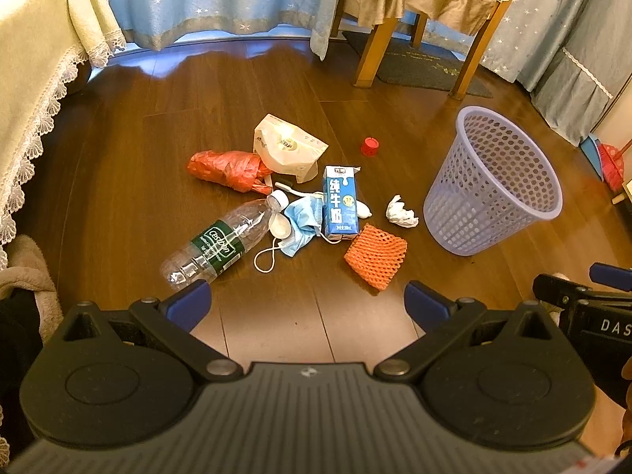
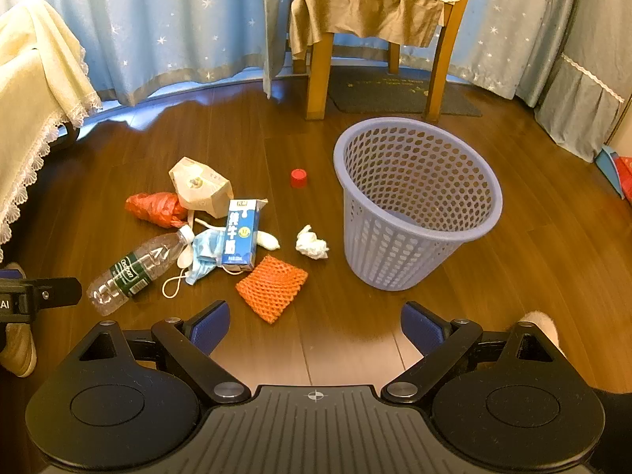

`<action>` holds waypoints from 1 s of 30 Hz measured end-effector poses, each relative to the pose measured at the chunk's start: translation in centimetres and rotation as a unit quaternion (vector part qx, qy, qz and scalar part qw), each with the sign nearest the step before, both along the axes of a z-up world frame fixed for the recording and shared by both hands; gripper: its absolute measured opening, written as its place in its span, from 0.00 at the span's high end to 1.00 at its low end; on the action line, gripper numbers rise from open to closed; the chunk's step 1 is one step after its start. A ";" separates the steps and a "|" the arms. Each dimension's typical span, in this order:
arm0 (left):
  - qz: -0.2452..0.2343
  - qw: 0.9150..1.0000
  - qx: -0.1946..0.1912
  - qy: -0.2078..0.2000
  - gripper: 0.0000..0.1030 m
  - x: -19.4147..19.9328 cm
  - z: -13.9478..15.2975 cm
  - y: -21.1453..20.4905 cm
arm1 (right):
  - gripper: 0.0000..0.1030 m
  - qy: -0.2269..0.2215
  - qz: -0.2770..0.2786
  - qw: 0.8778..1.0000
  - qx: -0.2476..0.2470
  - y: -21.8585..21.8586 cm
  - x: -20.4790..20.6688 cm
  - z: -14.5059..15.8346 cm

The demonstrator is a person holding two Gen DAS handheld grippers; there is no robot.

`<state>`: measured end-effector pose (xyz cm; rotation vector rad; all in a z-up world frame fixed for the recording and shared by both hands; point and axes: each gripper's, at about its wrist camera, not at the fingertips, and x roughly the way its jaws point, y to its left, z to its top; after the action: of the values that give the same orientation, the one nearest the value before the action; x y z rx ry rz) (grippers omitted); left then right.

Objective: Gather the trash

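**Operator:** Where my left gripper (image 1: 307,303) hangs, its jaws are spread wide with nothing between them; just ahead to the left lies the clear bottle (image 1: 221,243), capped and on its side.

**Spotter:** And further right?

**Operator:** Red bag (image 1: 225,168), face mask (image 1: 302,221), milk carton (image 1: 339,201), orange foam net (image 1: 376,256), crumpled tissue (image 1: 401,212), then the lilac basket (image 2: 418,201), upright; I see nothing in it. My right gripper (image 2: 315,326) is equally spread, empty. Bare floor (image 2: 347,339) lies before both; a chair (image 2: 379,35) stands behind the basket.
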<state>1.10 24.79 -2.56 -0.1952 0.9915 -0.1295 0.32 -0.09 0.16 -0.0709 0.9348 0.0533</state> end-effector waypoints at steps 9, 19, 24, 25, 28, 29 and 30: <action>-0.008 1.000 -0.004 -0.007 0.01 1.0 0.4 0.5 | 0.11 -0.014 0.039 0.999 -0.029 -0.4 1.3 0.8; -0.045 0.999 0.009 -0.014 0.01 3.4 0.5 0.3 | 0.11 -0.015 0.089 0.994 -0.067 -2.0 4.0 0.2; -0.080 0.997 0.018 -0.017 0.01 4.8 0.4 0.2 | 0.11 -0.021 0.127 0.987 -0.097 -2.7 5.5 -0.3; -0.086 0.996 0.019 -0.020 0.01 5.2 0.5 0.1 | 0.11 -0.022 0.136 0.985 -0.104 -2.8 5.8 -0.4; -0.107 0.994 0.026 -0.026 0.01 6.4 0.5 -0.1 | 0.11 -0.025 0.161 0.979 -0.122 -3.2 6.5 -1.2; -0.113 0.993 0.028 -0.028 0.01 6.7 0.4 0.0 | 0.11 -0.025 0.168 0.977 -0.128 -3.4 6.8 -1.4; -0.119 0.992 0.033 -0.030 0.01 7.0 0.2 0.0 | 0.11 -0.025 0.174 0.976 -0.131 -3.6 7.0 -1.6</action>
<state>8.08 24.78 -2.33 -0.0113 0.9550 -0.3190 7.35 -3.68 -1.45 -0.4780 0.8659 0.2509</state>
